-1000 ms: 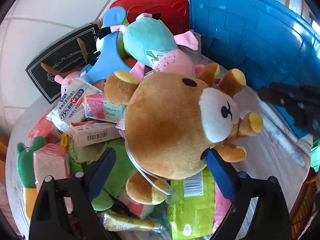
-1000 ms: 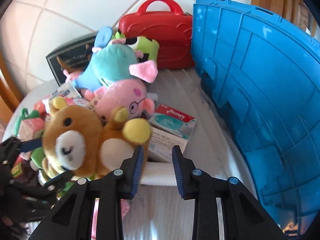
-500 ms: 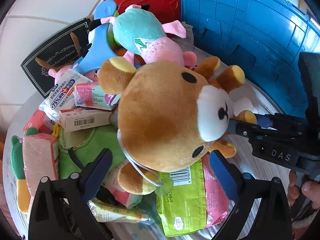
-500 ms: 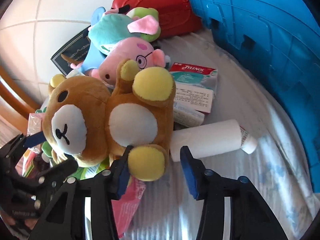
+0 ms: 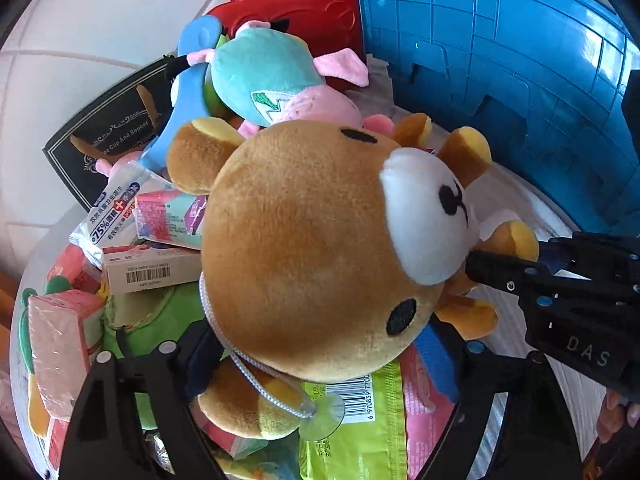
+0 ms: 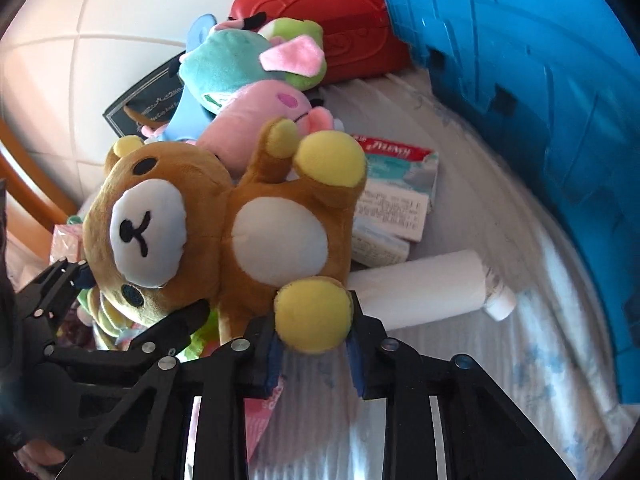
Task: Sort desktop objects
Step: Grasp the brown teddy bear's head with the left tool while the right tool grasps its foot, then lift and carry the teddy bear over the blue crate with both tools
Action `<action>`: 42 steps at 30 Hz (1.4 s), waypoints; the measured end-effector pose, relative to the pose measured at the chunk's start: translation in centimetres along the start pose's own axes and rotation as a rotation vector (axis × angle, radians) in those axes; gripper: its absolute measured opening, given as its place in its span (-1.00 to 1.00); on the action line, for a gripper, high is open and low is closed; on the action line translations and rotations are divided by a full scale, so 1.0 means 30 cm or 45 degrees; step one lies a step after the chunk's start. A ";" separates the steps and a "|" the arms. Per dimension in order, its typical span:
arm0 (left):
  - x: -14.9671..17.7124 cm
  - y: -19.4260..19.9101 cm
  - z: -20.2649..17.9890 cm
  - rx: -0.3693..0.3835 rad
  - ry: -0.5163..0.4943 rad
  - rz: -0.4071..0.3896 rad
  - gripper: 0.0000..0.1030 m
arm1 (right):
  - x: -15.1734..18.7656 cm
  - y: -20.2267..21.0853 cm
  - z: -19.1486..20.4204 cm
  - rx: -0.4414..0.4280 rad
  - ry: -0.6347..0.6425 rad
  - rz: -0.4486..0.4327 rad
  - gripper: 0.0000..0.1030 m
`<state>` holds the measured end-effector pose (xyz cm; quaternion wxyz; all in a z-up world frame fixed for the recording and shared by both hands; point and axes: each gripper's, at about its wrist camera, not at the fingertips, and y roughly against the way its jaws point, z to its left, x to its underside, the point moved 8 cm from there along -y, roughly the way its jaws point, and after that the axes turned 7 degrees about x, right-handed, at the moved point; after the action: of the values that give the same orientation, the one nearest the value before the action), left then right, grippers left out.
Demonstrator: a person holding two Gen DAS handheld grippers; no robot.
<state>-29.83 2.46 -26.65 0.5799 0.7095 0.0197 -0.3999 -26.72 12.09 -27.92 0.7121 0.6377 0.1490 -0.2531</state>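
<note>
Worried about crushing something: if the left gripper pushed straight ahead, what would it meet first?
The brown bear plush: its head already sits between the closing jaws of the left gripper. The green packet lies beneath, depth unclear.

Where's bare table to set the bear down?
Bare cloth lies between the white tube and the blue crate, and below the tube toward the camera. The far strip beside the red case is narrower. Left of the bear, packets and plush are piled.
</note>
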 end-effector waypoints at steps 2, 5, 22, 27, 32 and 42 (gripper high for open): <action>-0.001 0.018 0.011 0.016 0.027 -0.016 0.59 | -0.007 0.019 0.016 0.026 0.036 -0.018 -0.50; -0.002 0.072 0.025 0.017 0.052 -0.063 0.58 | -0.016 0.058 0.047 0.053 0.098 -0.051 -0.50; -0.096 0.498 0.015 0.015 0.131 -0.403 0.58 | -0.099 0.494 0.172 0.136 0.277 -0.356 -0.50; -0.202 0.591 -0.089 0.002 0.148 -0.518 0.58 | -0.172 0.631 0.109 0.145 0.310 -0.462 -0.50; -0.377 0.635 -0.282 0.039 0.165 -0.612 0.58 | -0.277 0.779 -0.059 0.174 0.332 -0.558 -0.50; -0.751 0.565 -0.871 0.171 0.106 -0.581 0.58 | -0.483 1.028 -0.644 0.326 0.267 -0.609 -0.50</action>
<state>-22.58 28.67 0.53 0.4247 0.7395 0.1768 -0.4915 -19.59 35.38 2.75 0.5266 0.6920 0.3348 -0.3630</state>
